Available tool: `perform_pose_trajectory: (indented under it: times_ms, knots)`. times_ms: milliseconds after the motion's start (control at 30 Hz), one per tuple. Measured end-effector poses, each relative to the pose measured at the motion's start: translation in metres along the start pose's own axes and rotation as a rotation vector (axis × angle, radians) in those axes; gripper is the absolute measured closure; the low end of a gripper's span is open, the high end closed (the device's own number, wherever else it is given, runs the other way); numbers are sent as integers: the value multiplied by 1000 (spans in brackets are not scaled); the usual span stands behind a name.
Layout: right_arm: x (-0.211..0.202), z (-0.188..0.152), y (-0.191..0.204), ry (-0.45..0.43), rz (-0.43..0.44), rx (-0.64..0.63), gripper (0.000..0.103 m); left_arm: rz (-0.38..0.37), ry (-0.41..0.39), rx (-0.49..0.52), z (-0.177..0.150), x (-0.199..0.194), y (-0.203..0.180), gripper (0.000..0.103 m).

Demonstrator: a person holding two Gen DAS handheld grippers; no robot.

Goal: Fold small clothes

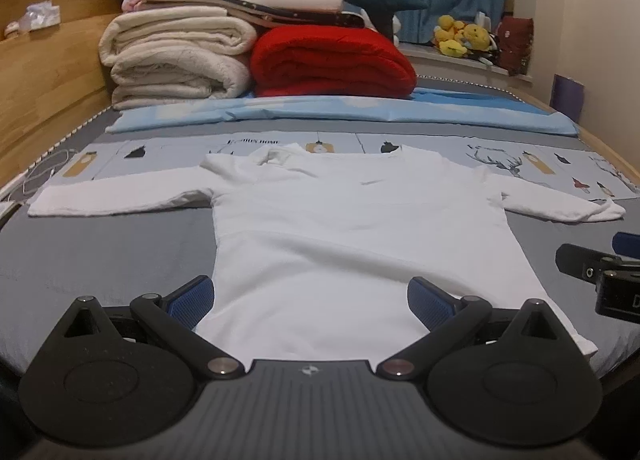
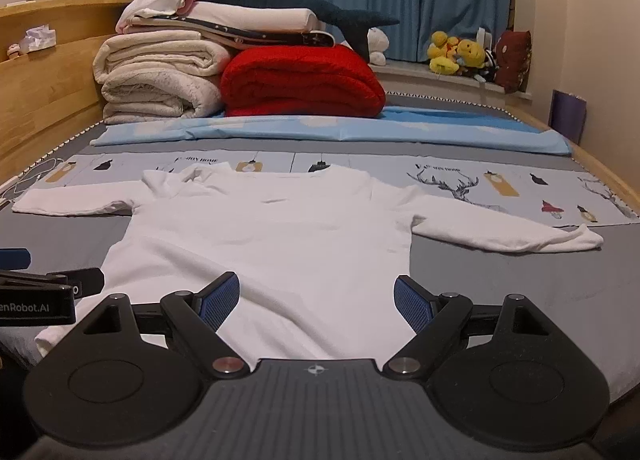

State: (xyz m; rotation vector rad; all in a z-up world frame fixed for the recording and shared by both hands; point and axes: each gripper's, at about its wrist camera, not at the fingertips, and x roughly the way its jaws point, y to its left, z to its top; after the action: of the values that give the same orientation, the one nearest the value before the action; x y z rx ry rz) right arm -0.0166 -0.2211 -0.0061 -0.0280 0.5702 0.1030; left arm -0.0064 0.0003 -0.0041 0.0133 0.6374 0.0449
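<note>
Shirt (image 1: 360,227) between open hand-held gripper (image 1: 311,302) fingers

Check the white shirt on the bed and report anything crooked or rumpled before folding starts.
The white shirt lies flat, sleeves spread. Two flaws: its collar is bunched and flipped up near one shoulder, and the right sleeve cuff is crumpled to a point. Nothing else stands out.

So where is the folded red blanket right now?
The thick folded red blanket lies at the far end of the bed in both wrist views, right of the rolled cream blankets, beyond the white long-sleeved shirt.
</note>
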Motion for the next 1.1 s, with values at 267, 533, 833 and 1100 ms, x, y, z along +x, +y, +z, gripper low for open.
perform_pose_trajectory:
  times_ms: [267, 533, 833, 1100]
  knots:
    - [1, 1, 1, 15, 19, -7, 18, -22, 14, 17, 1, 3, 0, 0]
    - [0, 4, 2, 1, 23, 3, 18, -45, 31, 29, 0, 5, -2, 0]
    - [3, 3, 4, 18, 37, -7, 18, -41, 40, 33, 1, 10, -4, 0]
    - [8, 4, 5, 29, 37, -14, 18, -38, 47, 27, 2, 13, -2, 0]
